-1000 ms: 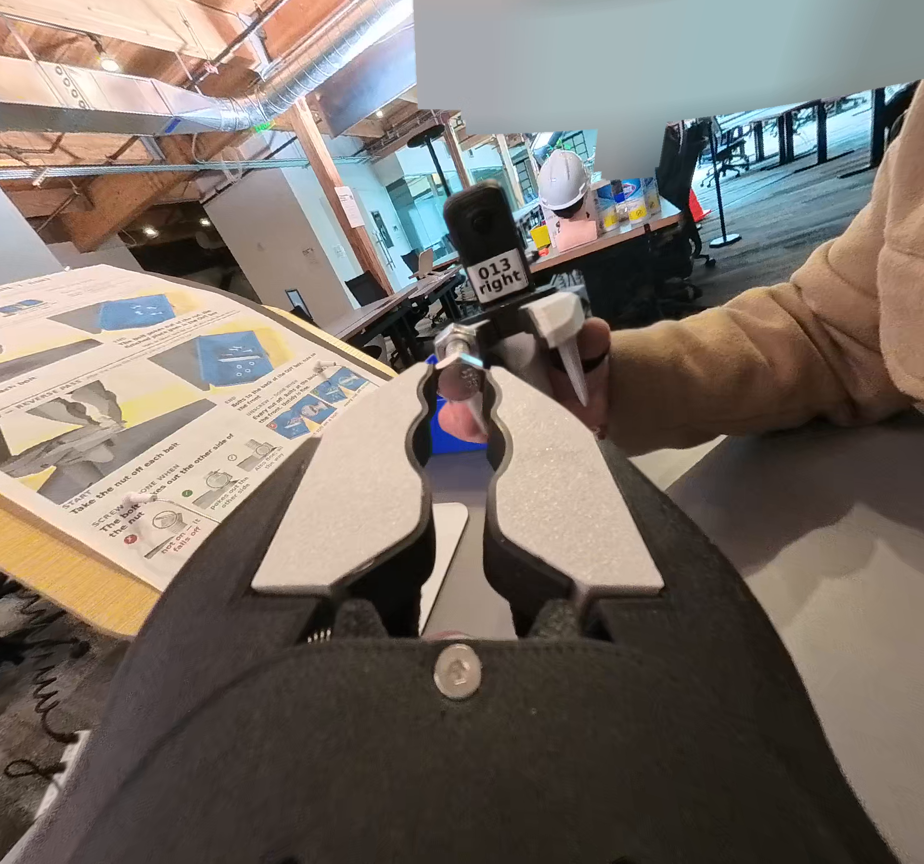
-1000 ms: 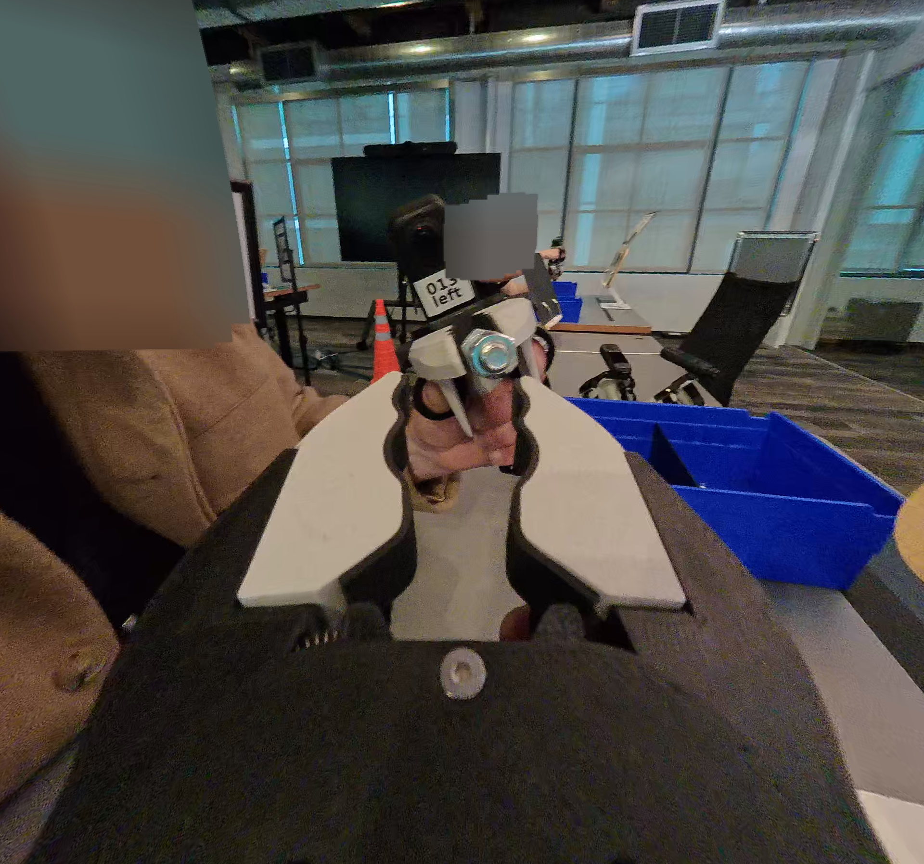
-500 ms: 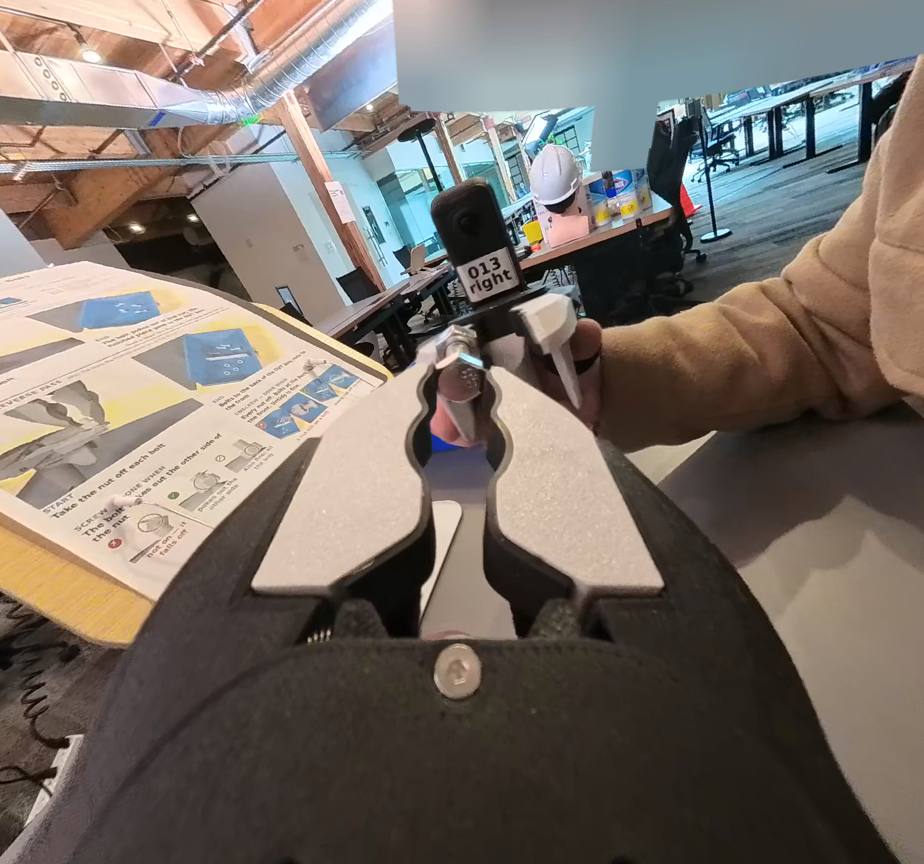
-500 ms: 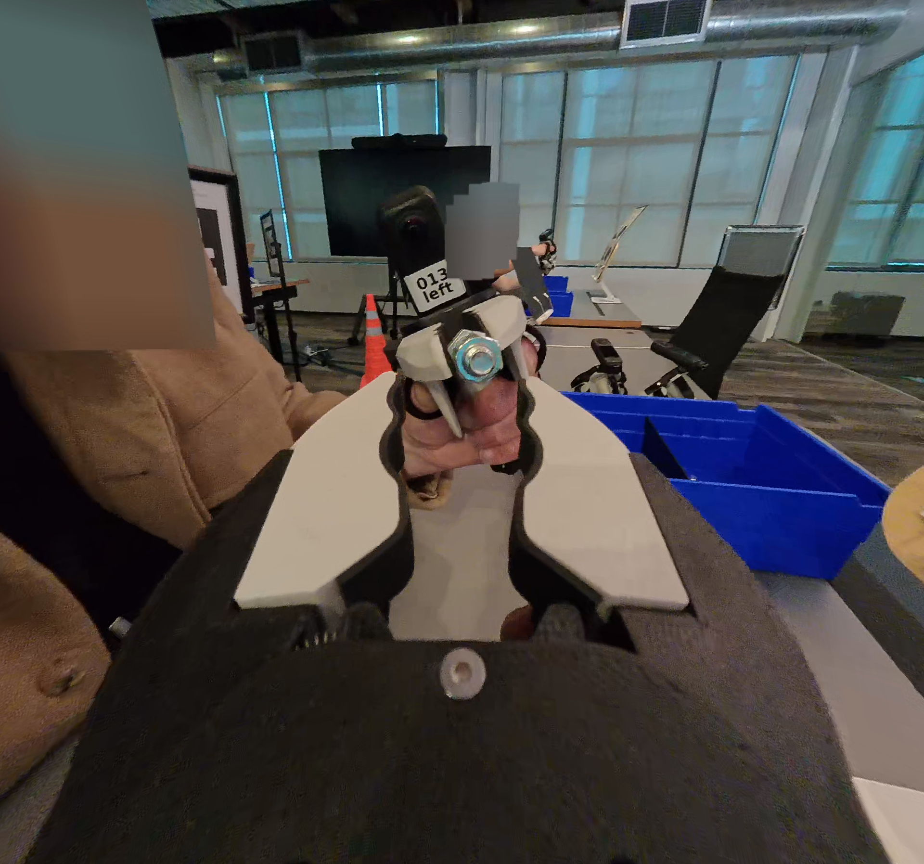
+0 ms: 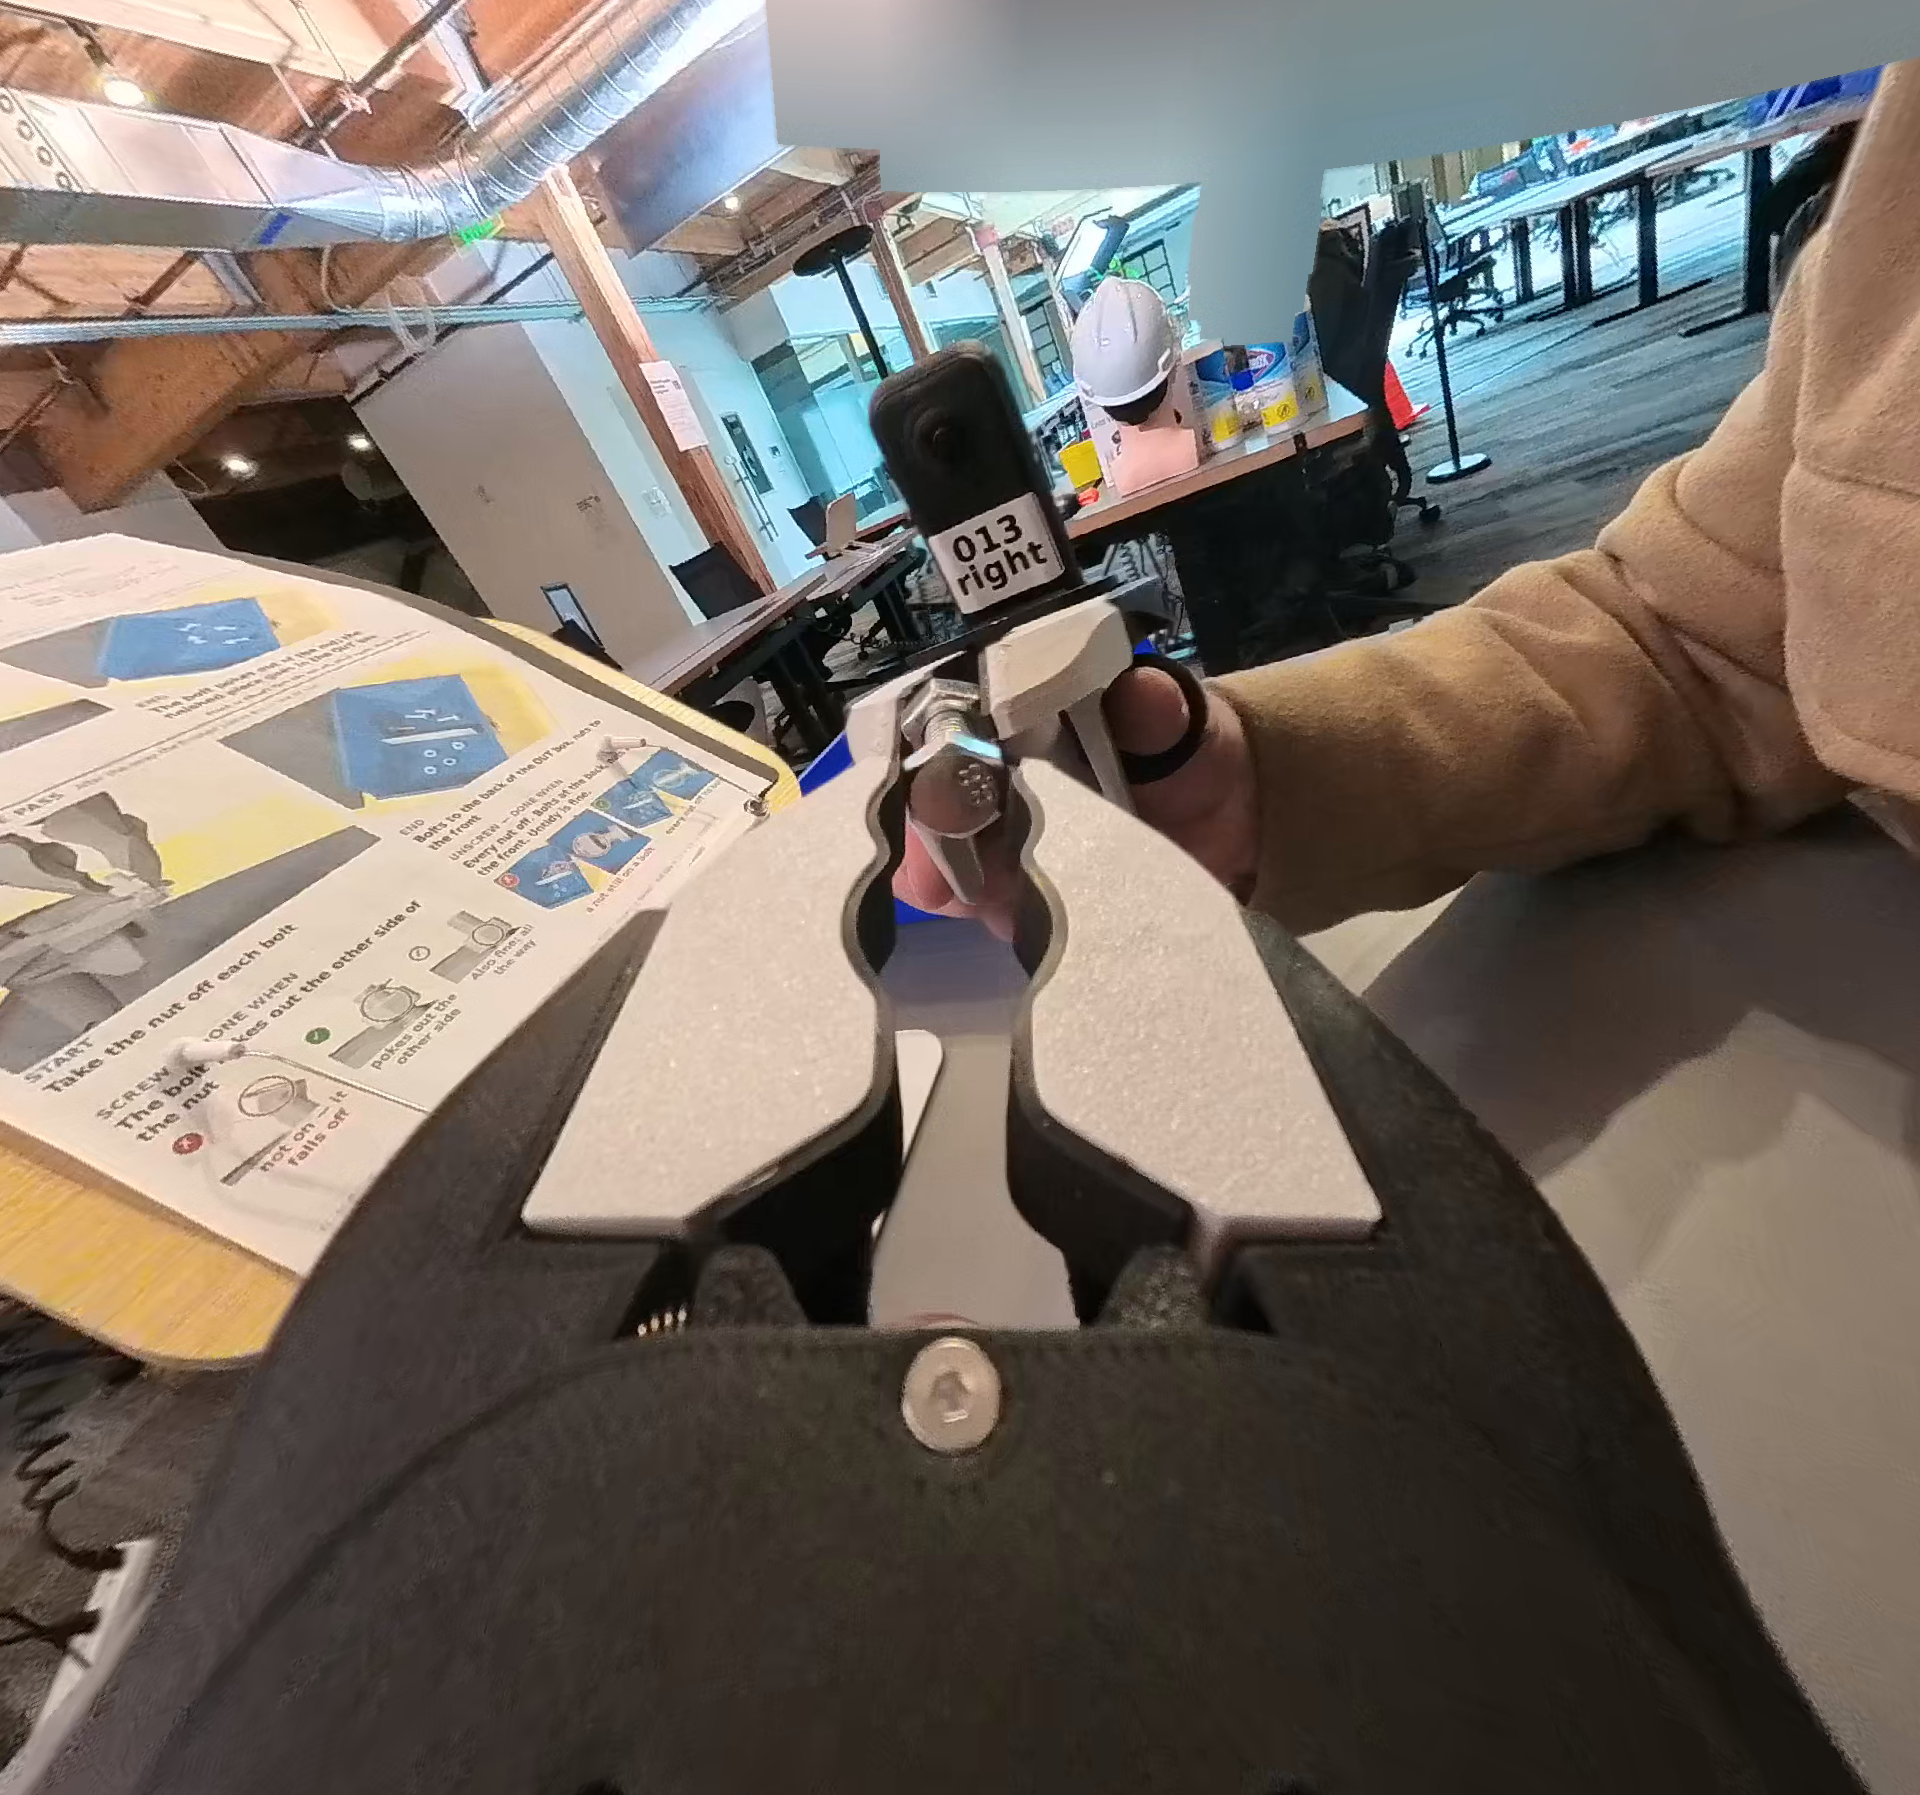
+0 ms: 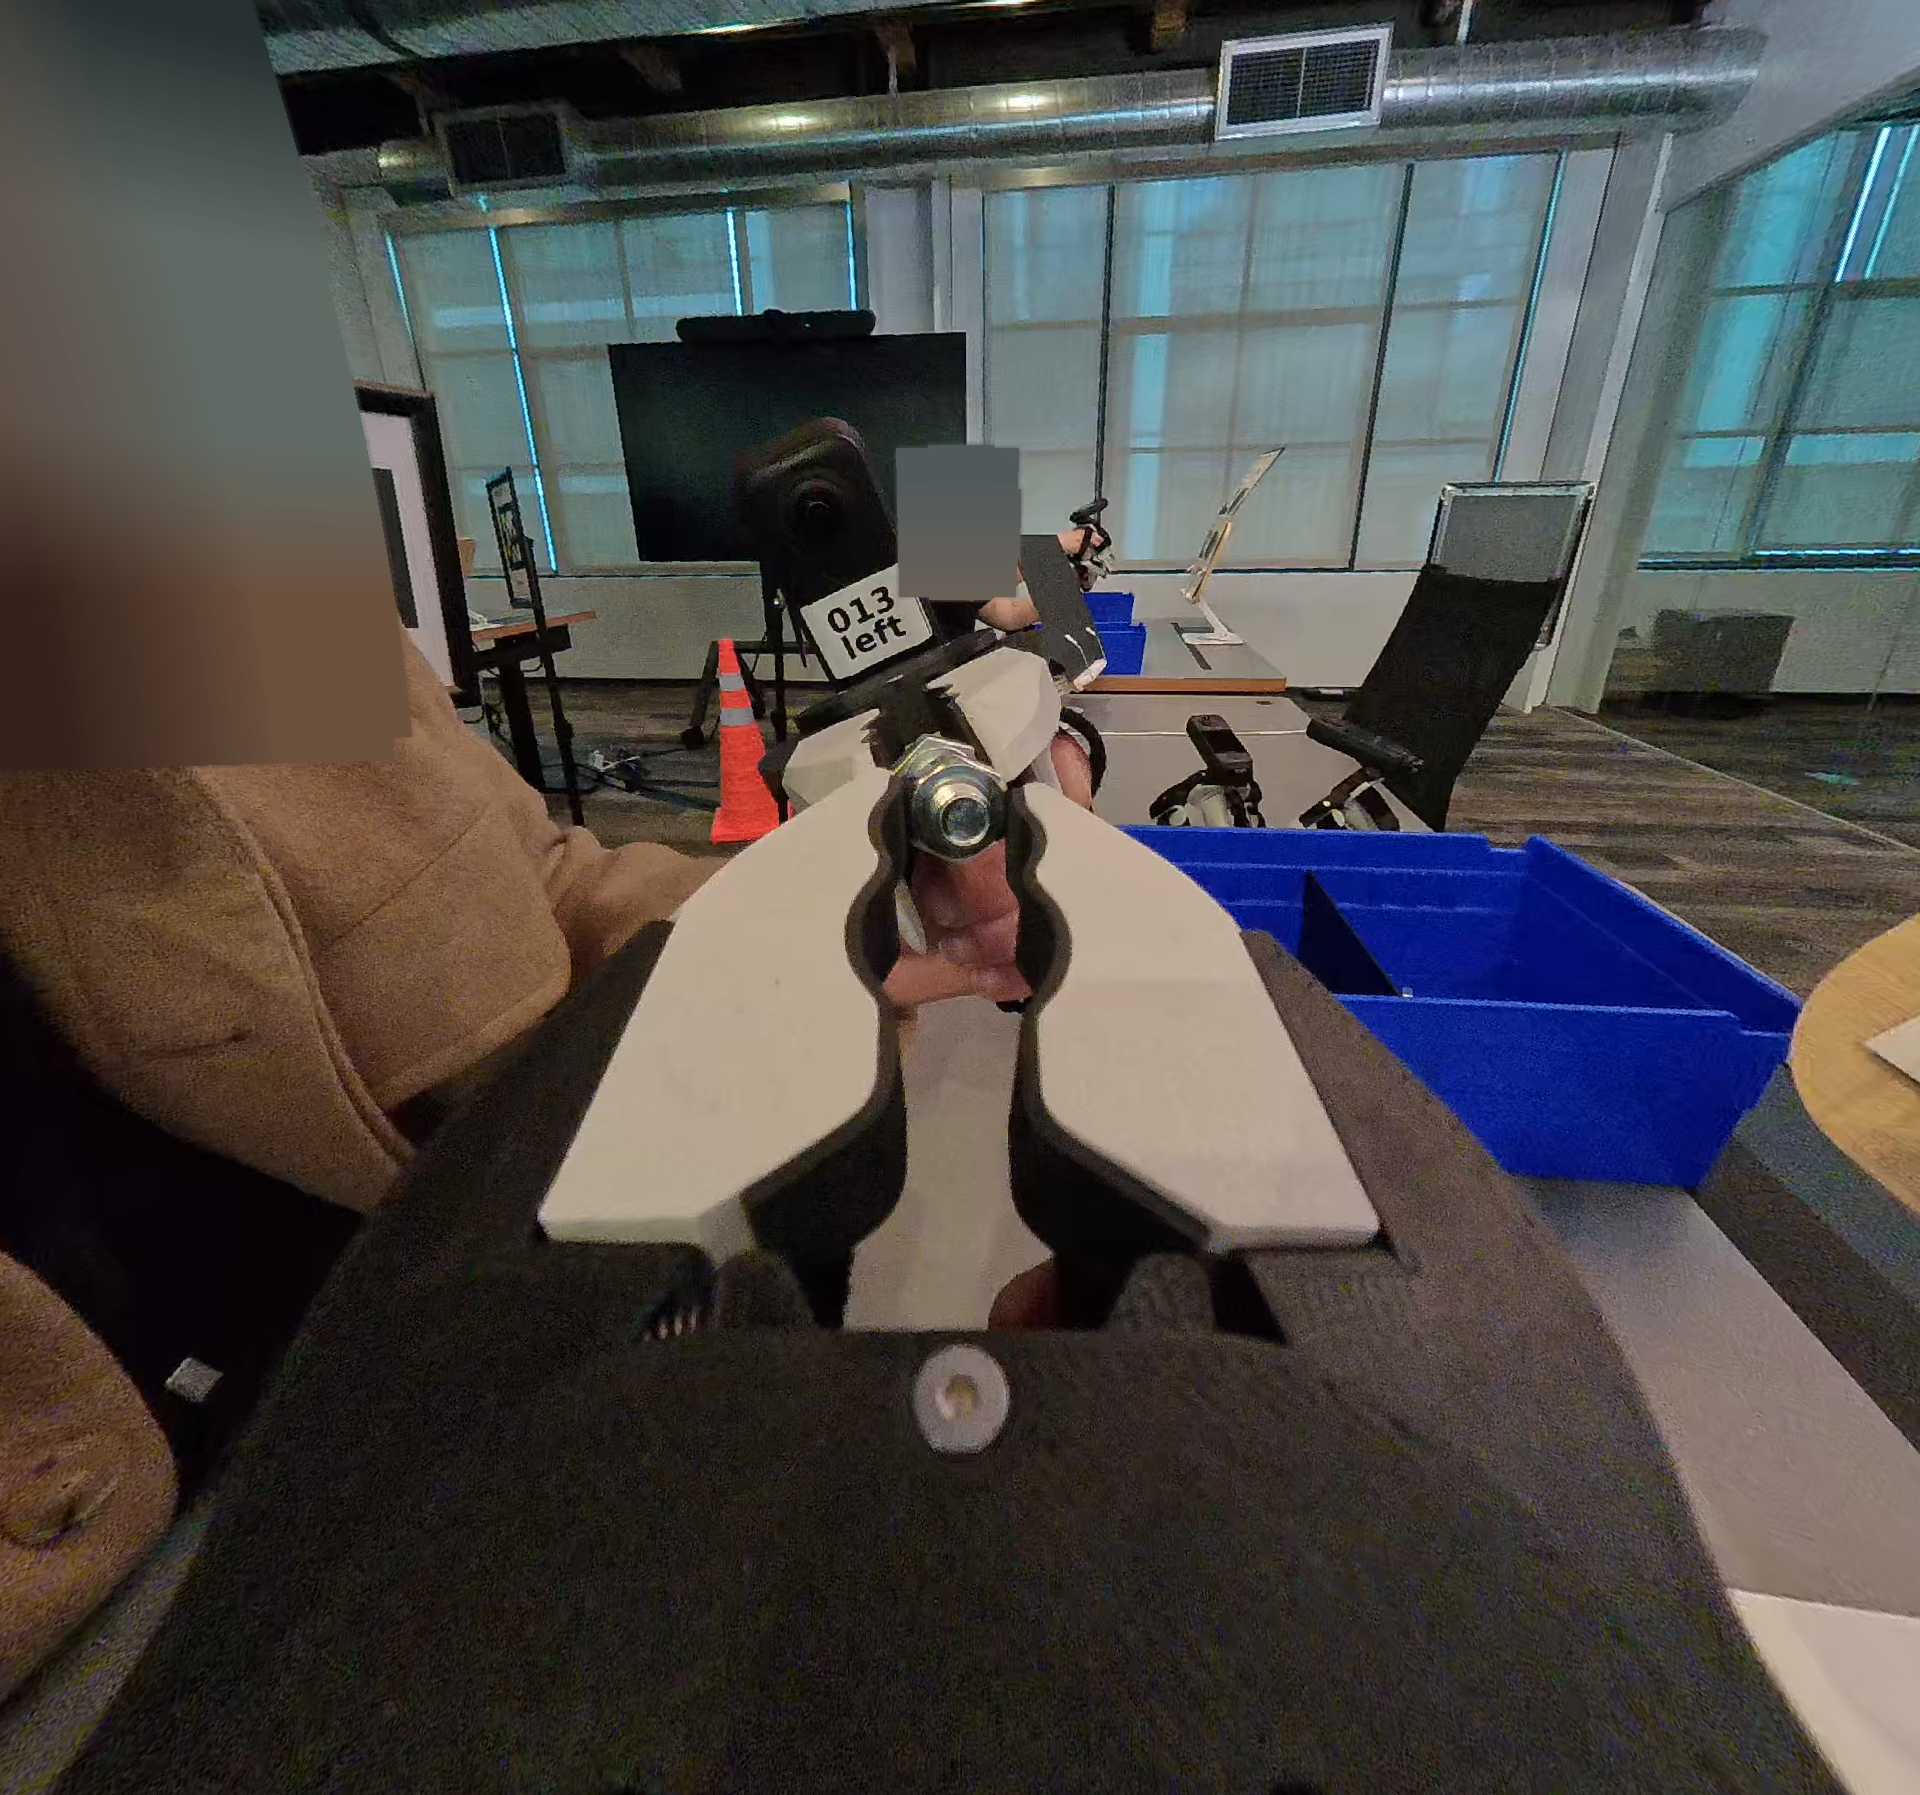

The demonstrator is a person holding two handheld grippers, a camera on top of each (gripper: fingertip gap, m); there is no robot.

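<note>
A steel bolt [image 5: 961,789] with a nut [image 6: 954,810] on its thread is held in the air between the two grippers, which face each other. My left gripper [image 5: 958,795] is shut on the bolt's hex head. My right gripper [image 6: 954,815] is shut on the nut at the bolt's other end. In the left wrist view the right gripper [image 5: 977,706] shows just behind the bolt, held by a hand in a tan sleeve [image 5: 1558,665]. In the right wrist view the left gripper [image 6: 935,748] shows behind the nut.
A blue divided bin [image 6: 1475,976] stands on the grey table [image 5: 1662,1174] to the right of my right gripper. A printed instruction sheet [image 5: 260,862] lies on a slanted wooden board to the left. An office with desks and chairs lies beyond. Less than 4 cm separates the two grippers' tips.
My right gripper has moved in onto the nut end and closed on it; before, its jaws stood open a short way off. My left gripper has kept its hold on the bolt.
</note>
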